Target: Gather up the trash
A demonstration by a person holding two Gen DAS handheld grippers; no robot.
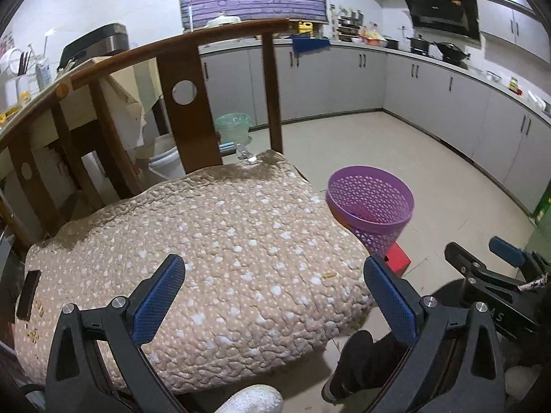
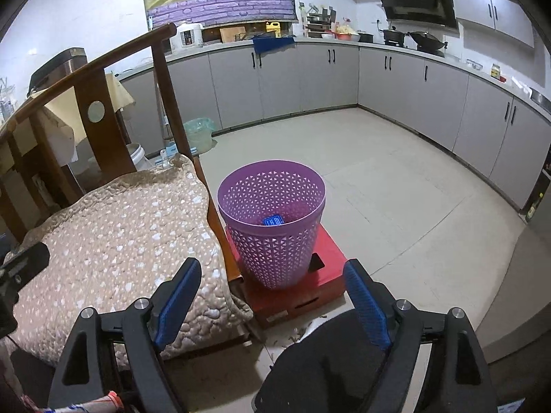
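Both my left hand-held gripper and right hand-held gripper are spread wide, holding nothing. The blue scrap lies inside the purple basket, which stands on a red box right of the chair cushion. I could bump the basket off the box, since it looks light.

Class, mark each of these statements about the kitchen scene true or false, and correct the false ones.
1. The purple basket stands on a red box. True.
2. The basket is empty. False: a small blue item lies inside.
3. The right gripper holds trash. False: it is open, holding nothing.
4. A quilted cushion covers the chair seat. True.
5. The left gripper is shut. False: it is open.
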